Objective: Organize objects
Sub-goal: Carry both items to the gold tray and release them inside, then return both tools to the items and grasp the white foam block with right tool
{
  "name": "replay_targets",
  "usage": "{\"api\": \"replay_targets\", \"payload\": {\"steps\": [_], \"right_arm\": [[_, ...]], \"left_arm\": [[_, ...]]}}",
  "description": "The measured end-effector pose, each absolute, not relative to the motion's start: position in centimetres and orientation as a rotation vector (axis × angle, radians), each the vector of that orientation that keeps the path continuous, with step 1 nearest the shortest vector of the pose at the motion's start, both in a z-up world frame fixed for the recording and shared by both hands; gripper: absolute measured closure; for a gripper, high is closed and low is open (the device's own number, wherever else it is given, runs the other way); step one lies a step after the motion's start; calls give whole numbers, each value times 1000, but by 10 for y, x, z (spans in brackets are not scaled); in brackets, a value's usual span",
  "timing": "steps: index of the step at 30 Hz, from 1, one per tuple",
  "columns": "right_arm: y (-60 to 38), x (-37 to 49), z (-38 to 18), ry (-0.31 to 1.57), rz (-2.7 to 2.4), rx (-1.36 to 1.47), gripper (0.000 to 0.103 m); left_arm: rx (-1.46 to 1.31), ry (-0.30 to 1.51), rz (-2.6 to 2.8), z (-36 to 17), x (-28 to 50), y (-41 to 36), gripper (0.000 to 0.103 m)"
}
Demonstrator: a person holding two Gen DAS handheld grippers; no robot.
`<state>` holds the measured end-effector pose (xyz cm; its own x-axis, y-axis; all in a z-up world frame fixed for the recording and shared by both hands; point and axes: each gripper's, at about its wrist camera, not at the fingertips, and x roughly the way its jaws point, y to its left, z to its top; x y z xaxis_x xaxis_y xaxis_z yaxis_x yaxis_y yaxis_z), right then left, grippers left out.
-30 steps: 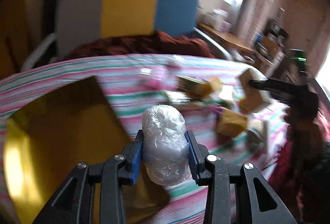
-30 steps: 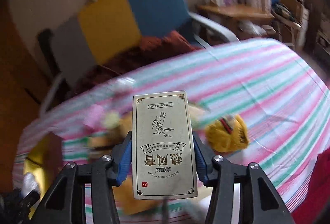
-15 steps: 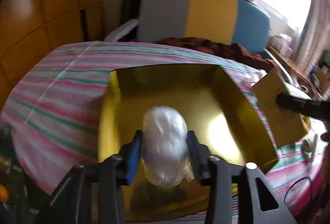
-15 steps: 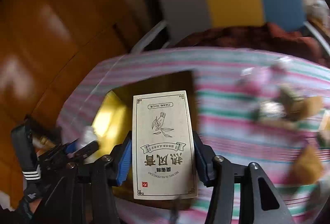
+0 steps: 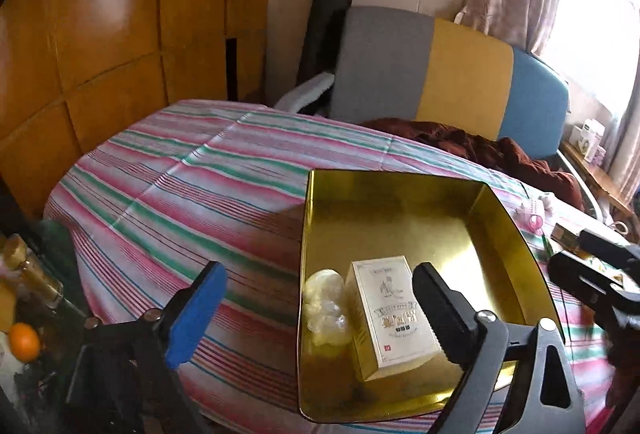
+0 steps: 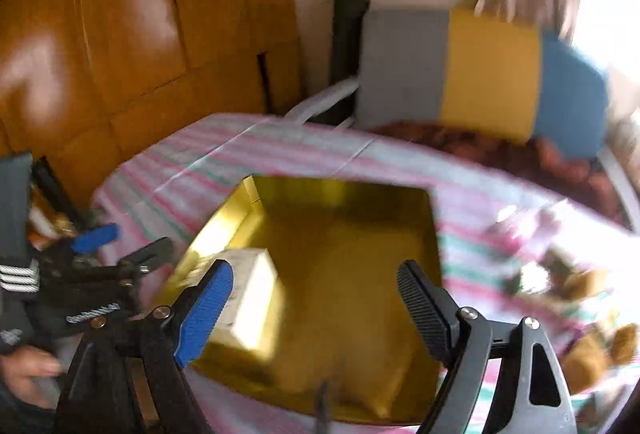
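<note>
A shiny gold tray [image 5: 400, 226] lies on the striped tablecloth [image 5: 180, 194]. In its near left corner lie a clear-wrapped pale lump [image 5: 326, 306] and, right beside it, a cream printed box [image 5: 392, 314]. My left gripper [image 5: 316, 314] hovers over that corner with its jaws opening wide, its pads clear of both items. The right wrist view is blurred. It shows the gold tray [image 6: 352, 234] and the cream box [image 6: 248, 294] resting inside. My right gripper [image 6: 314, 310] is above the tray with its jaws opening and nothing between them. The left gripper [image 6: 100, 254] appears at the left.
A chair with a grey, yellow and blue back [image 5: 440, 74] stands behind the table, a dark red cloth on its seat. Wooden panels [image 5: 100, 34] line the left wall. Several small items [image 6: 580, 294] lie on the cloth right of the tray. An orange [image 5: 24, 342] sits low left.
Both grippers swung left from the pile of items to the gold tray and opened. The wrapped lump left the left gripper and the box left the right; both now lie in the tray.
</note>
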<state>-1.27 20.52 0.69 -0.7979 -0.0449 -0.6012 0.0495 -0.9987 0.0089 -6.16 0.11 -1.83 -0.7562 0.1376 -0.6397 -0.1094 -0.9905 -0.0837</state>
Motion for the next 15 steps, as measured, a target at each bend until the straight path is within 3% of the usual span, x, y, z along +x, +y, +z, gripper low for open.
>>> {"api": "replay_targets", "payload": {"steps": [3, 15], "right_arm": [[207, -14, -1, -17, -2911, 1029, 17], [226, -9, -31, -168, -2828, 1216, 24]], "left_arm": [[-999, -46, 2841, -14, -57, 4, 0], [-929, 73, 2818, -3, -41, 26, 0]]}}
